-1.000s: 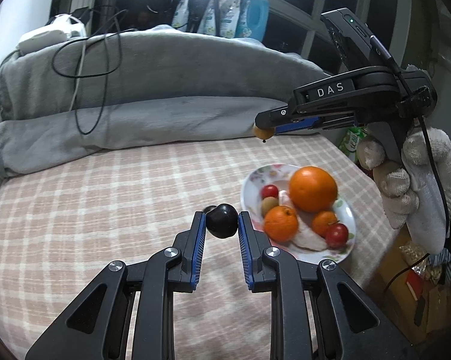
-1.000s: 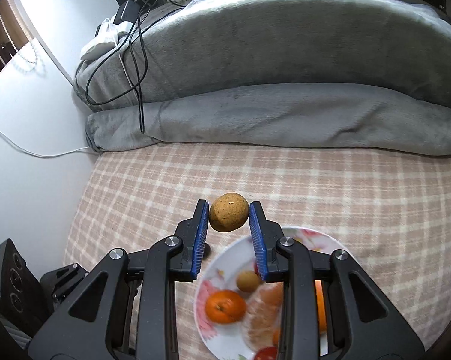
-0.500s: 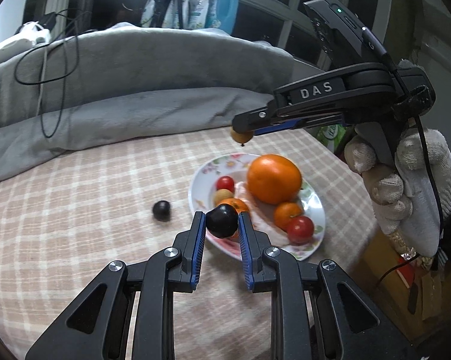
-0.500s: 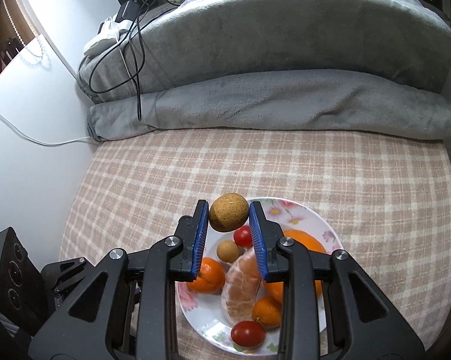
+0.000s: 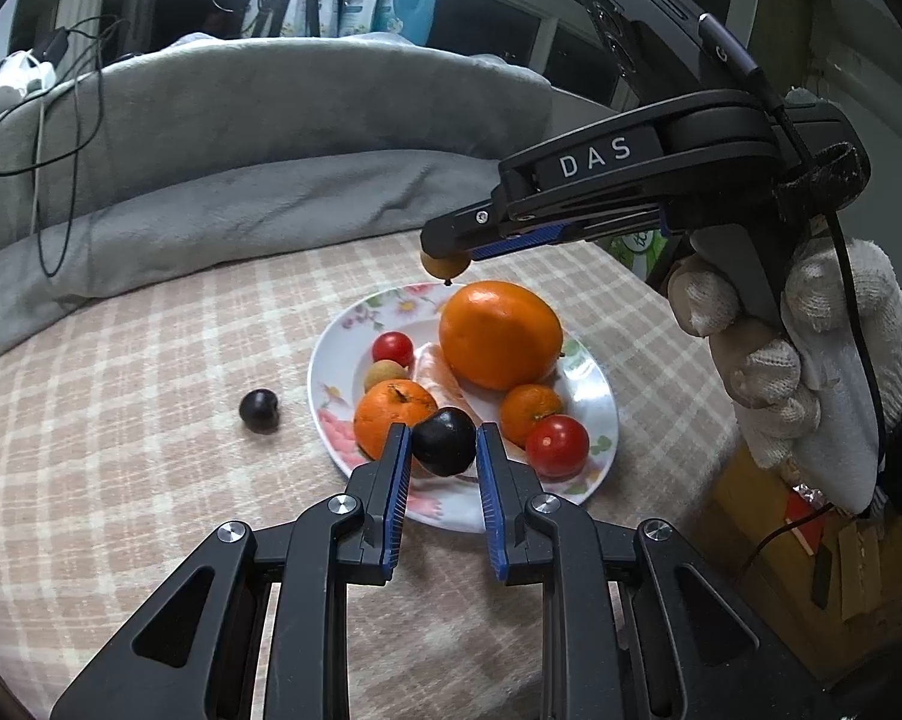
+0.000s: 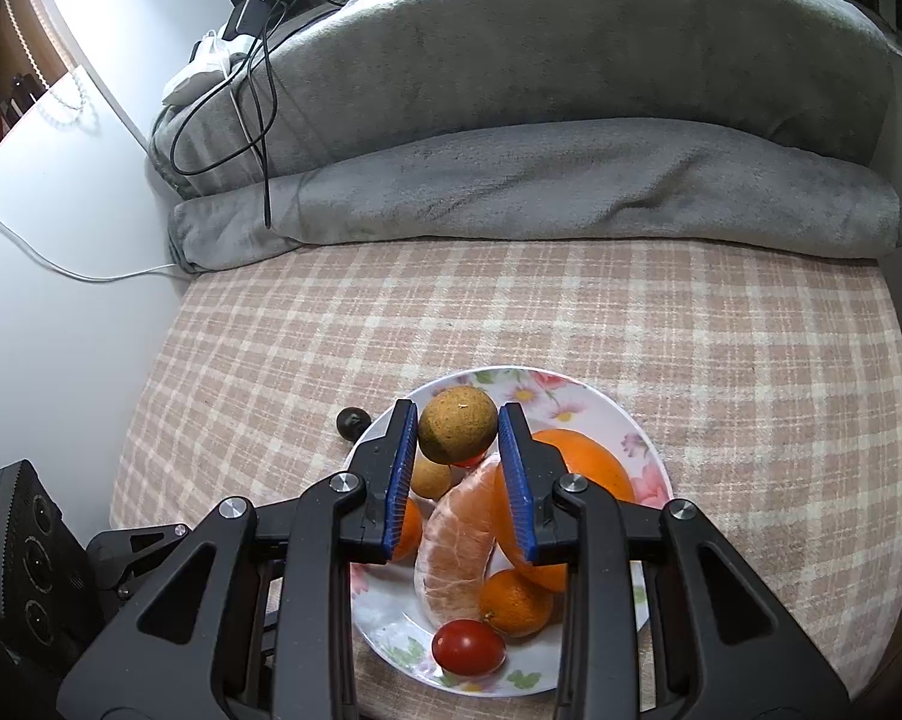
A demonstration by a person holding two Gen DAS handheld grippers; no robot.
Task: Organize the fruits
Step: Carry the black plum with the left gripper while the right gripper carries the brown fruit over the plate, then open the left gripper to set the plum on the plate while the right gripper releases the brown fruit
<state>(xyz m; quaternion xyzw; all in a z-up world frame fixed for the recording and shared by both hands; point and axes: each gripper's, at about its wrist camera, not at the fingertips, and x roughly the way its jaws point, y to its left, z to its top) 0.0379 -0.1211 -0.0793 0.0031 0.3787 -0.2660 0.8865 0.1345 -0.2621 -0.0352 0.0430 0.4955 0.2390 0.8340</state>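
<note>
A plate [image 5: 601,414] is set on the checked cloth [image 5: 121,450], in front of the folded blanket [image 5: 259,216]. 1 plum [image 5: 259,411] lies on the cloth just left of the plate. Several fruits are piled on the plate.

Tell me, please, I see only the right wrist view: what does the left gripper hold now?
Observer: The left gripper is shut on a small dark purple plum.
Operator: Where is it relative to the plate?
Observer: It hangs over the rim of the white floral plate on the side nearest the left camera, in front of a small orange mandarin.
Operator: Does my fruit touch anything below it?
Observer: It seems not. Seen from the side, the round brown fruit in the right gripper hangs in the air, apart from the large orange.
</note>
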